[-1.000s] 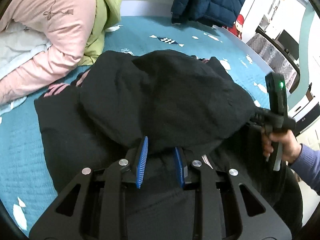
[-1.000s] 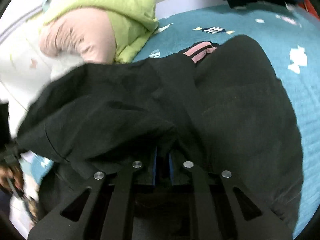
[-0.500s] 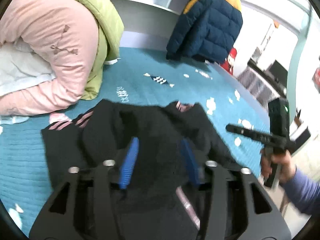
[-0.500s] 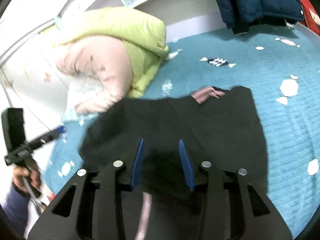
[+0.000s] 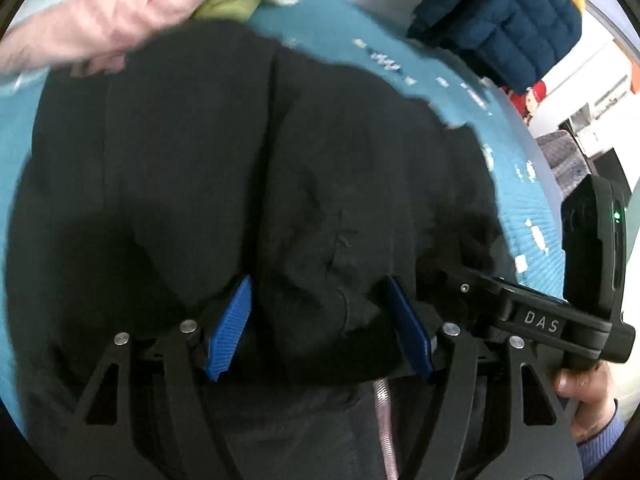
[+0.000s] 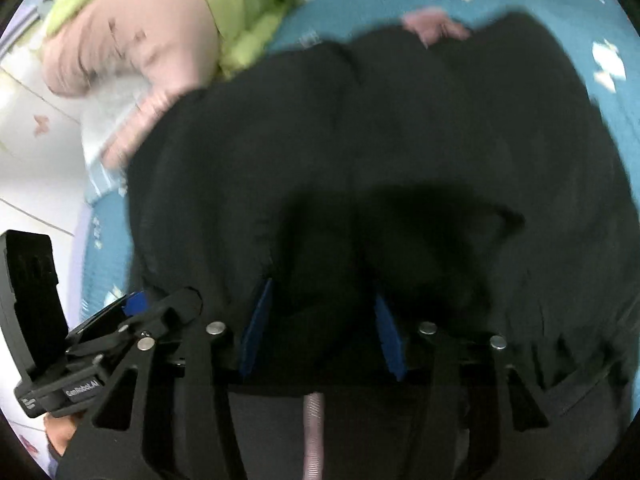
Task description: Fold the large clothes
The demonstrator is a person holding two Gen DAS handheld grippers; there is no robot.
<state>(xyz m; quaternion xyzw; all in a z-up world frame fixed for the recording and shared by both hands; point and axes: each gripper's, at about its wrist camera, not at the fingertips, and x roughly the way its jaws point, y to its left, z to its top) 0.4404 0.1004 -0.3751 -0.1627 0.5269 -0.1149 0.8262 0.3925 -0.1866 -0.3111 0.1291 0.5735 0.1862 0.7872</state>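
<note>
A large black garment [image 5: 240, 140] lies bunched on the teal bed cover [image 5: 328, 32], with pink trim [image 5: 100, 66] at its far edge. My left gripper [image 5: 318, 280] sits low over the near edge, its jaws opening. A hump of black fabric lies between the blue pads [image 5: 230, 328], and they do not pinch it. In the right wrist view the same garment [image 6: 400, 140] fills the frame. My right gripper [image 6: 323, 292] is also opening, with dark fabric between its pads [image 6: 256, 328], unclamped. The two grippers are close side by side.
A pile of pink [image 6: 132, 40] and green [image 6: 240, 12] clothes lies at the far left of the bed. A navy puffer jacket [image 5: 500, 20] hangs at the far right. A person's hand [image 5: 584, 396] holds the right gripper's handle. Furniture stands beyond the bed's right edge.
A second ago both grippers were shut on the lifted black garment. They let it drop and rose clear; now both are down over it again with wider jaws.
</note>
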